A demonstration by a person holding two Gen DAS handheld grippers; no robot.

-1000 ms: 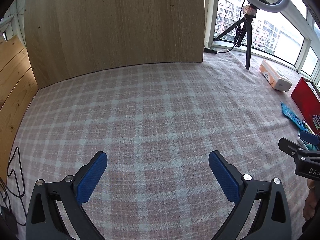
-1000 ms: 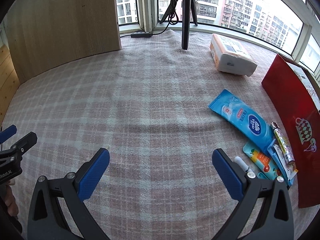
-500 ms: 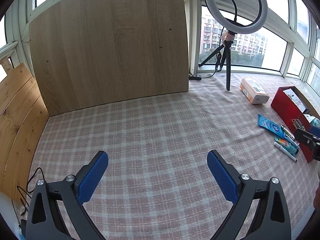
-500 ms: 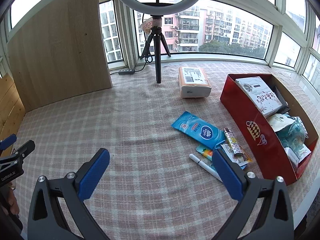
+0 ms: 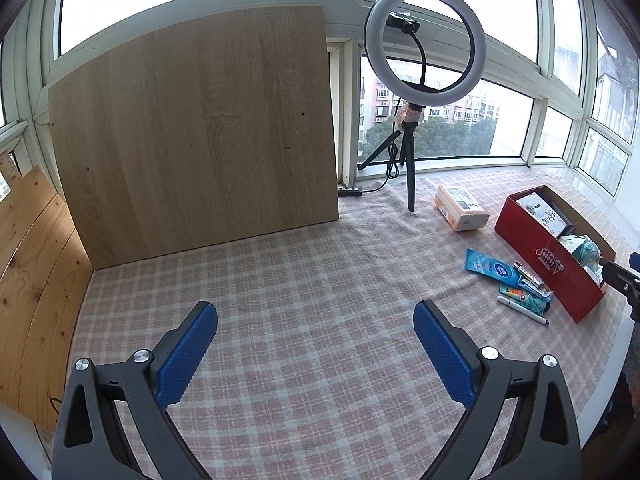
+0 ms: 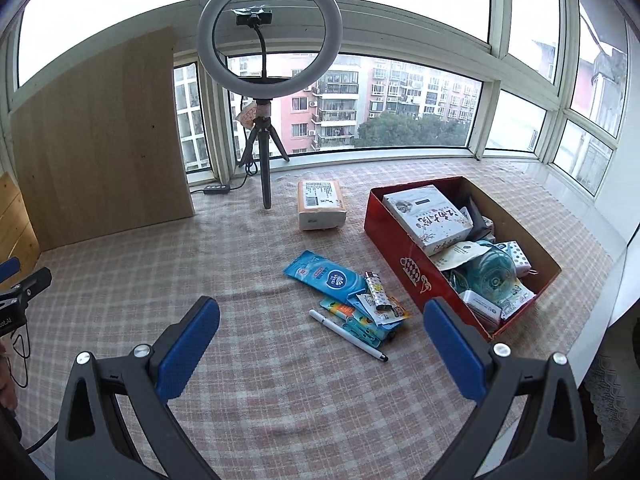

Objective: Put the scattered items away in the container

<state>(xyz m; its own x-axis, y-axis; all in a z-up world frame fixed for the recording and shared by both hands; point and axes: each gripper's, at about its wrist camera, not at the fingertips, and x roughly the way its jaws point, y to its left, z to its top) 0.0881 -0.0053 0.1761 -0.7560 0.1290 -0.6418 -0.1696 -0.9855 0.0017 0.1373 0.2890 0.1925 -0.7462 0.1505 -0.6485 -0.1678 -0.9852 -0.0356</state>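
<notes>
A red box (image 6: 404, 240) with several items inside stands at the right on the checked cloth; it also shows in the left wrist view (image 5: 532, 248). Left of it lie a blue wipes pack (image 6: 326, 278), a patterned lighter (image 6: 378, 290), small flat packets (image 6: 352, 316) and a white pen (image 6: 346, 334). An orange-white tissue pack (image 6: 320, 204) lies farther back. My right gripper (image 6: 320, 332) is open and empty, raised in front of the scattered items. My left gripper (image 5: 316, 340) is open and empty, far to their left.
A ring light on a black tripod (image 6: 266, 128) stands at the back by the window, with a cable and power strip (image 6: 216, 189). A wooden board (image 5: 200, 128) leans at the back left. The table edge (image 6: 616, 248) runs on the right.
Both grippers have lifted and pulled back from the cloth, so the views widened: the red box, ring light and windows have come into sight. Both stay open.
</notes>
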